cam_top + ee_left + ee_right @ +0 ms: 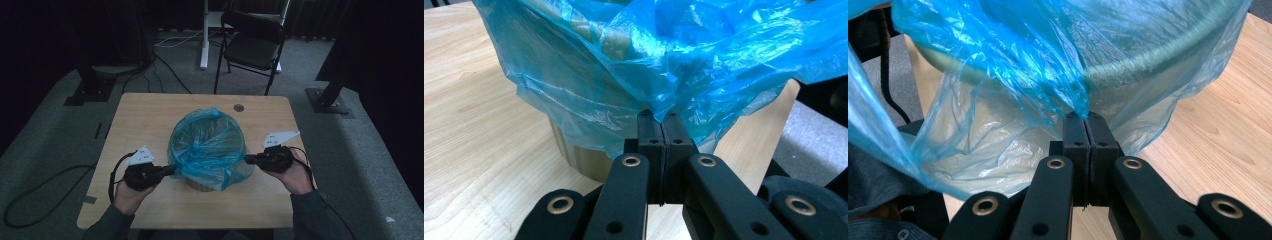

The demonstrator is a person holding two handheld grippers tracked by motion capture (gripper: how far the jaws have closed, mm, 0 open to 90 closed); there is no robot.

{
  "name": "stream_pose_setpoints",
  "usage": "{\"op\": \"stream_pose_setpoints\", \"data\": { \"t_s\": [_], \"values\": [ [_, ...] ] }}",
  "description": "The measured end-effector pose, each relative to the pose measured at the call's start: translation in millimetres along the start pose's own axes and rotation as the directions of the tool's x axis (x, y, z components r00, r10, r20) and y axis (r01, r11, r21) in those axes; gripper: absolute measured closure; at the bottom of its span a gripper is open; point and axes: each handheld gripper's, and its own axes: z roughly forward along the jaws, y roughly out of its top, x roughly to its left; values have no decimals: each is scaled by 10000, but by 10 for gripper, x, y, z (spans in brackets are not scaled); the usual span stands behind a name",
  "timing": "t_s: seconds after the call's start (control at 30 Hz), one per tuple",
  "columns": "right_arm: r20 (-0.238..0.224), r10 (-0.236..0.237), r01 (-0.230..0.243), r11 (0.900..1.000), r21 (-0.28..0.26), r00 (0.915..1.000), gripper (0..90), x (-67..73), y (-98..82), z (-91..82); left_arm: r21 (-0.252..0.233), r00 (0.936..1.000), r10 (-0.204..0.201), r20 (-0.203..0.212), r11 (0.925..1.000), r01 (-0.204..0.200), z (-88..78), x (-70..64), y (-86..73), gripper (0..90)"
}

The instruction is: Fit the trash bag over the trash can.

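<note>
- Blue thin plastic bin liner [207, 145] sits draped over the rim of the round woven basket [202, 183] at mid-tabletop, skirt hanging down its sides.
- We have the left gripper [172, 170] with jaws together, clamped on a pinch of the film at the basket's left side; same on the right gripper [247, 159] at the right side. Both gripper views show the film bunched into the closed jaws.
- Risk: film is thin, and each pinch is small. If we pull outward unevenly, we judge it will tear at the jaws or slip out.
- Risk: the basket looks light. A hard pull on one side could tip or drag it, since nothing else holds it down.
- Risk: the liner could come off the rim on the far side if we lift before it loosens evenly.
- Surface: light wood-grain tabletop [150, 115], bare apart from the basket, small round hole [238, 107] near the far edge.
- Room: dim, grey carpet [45, 150], black folding chair [252, 45] behind the table, cables [165, 70] on the floor, dark stand bases either side.
</note>
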Motion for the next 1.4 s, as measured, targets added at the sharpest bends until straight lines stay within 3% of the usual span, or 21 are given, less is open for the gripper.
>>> {"op": "stream_pose_setpoints", "data": {
  "t_s": [0.17,0.37,0.67,1.03,1.13,1.23,1.3,1.4],
  "values": [
    [-446,-322,320,9995,-47,9985,894,69,29,8,208,9994,-62,-341,9998,69,43,51,-41,896],
    [-209,-27,36,9991,428,9998,895,-10,-10,55,233,9993,38,-363,9997,-29,45,27,-43,896],
    [-287,138,-130,9995,293,9995,895,-44,-4,78,270,9976,-33,-695,9996,52,53,91,-69,896],
    [41,310,-312,9953,918,9995,895,-138,-48,196,370,9986,298,-443,9989,-282,84,-11,-51,895],
    [-13,294,-292,9954,908,9996,895,-127,-41,210,540,9962,389,-785,9979,-347,101,29,-57,896],
    [-332,141,-117,9974,713,9994,894,-75,-18,205,535,9962,-38,-867,9985,85,114,116,-85,896],
    [-343,112,-87,9972,746,9993,894,-71,-12,199,479,9962,-125,-864,9987,167,106,126,-93,896],
    [61,267,-272,9943,1032,9996,895,-123,-30,209,507,9955,-60,-943,9987,108,98,110,-88,896]
  ]
}}
